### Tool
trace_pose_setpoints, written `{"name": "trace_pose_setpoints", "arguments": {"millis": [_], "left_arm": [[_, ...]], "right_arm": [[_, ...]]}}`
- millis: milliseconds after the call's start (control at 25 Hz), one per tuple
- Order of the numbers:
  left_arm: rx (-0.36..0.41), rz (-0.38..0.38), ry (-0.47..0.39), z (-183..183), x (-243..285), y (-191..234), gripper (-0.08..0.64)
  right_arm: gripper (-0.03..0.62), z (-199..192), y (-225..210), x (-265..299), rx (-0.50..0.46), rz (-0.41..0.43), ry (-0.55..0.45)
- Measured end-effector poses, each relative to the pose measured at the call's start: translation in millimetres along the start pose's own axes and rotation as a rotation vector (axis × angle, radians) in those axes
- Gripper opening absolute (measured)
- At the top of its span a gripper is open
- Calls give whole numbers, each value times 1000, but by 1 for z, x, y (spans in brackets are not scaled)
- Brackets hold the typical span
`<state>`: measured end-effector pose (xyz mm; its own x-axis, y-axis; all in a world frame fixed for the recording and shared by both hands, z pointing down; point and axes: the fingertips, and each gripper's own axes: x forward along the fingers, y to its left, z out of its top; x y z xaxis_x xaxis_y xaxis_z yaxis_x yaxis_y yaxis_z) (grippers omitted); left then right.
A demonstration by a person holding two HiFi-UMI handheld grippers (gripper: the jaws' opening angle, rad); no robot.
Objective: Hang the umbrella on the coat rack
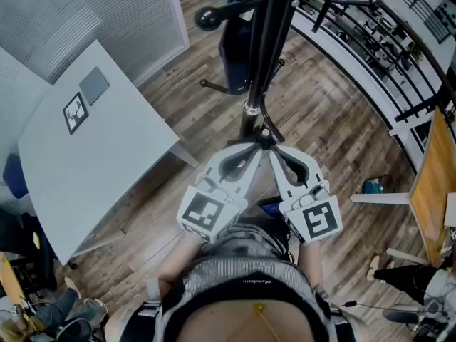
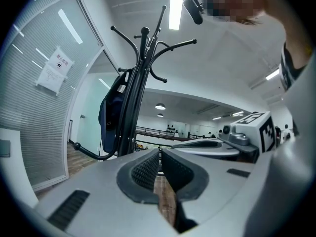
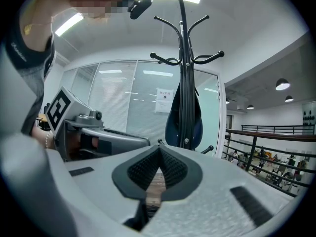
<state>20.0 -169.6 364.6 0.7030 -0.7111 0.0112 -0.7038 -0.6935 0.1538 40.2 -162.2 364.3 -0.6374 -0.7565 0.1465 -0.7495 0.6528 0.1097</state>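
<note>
The black coat rack (image 1: 267, 34) stands straight ahead on the wood floor. A dark navy folded umbrella (image 1: 231, 41) hangs along its pole on the far side. In the left gripper view the coat rack (image 2: 140, 83) rises left of centre with the umbrella (image 2: 111, 117) against it. In the right gripper view the umbrella (image 3: 173, 117) shows behind the coat rack (image 3: 183, 58). My left gripper (image 1: 255, 147) and right gripper (image 1: 272, 148) are side by side, tips nearly touching, just short of the rack's base. Both the left gripper (image 2: 159, 154) and the right gripper (image 3: 159, 149) are shut with nothing in them.
A white table (image 1: 92, 155) with a marker card (image 1: 75, 112) stands to the left, with a glass partition (image 1: 121, 20) behind it. A black railing (image 1: 370, 41) curves along the right. A wooden board (image 1: 434, 184) and a small teal object (image 1: 372, 186) are at the right.
</note>
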Motion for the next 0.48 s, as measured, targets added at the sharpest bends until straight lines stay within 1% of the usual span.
{"name": "trace_pose_setpoints", "arguments": {"millis": [200, 480], "left_arm": [[-3, -1, 5, -3, -2, 0, 14], [5, -1, -4, -6, -4, 0, 14]], "right_arm": [[-2, -6, 1, 0, 10, 1, 27], [-2, -6, 4, -1, -4, -2, 26]]}}
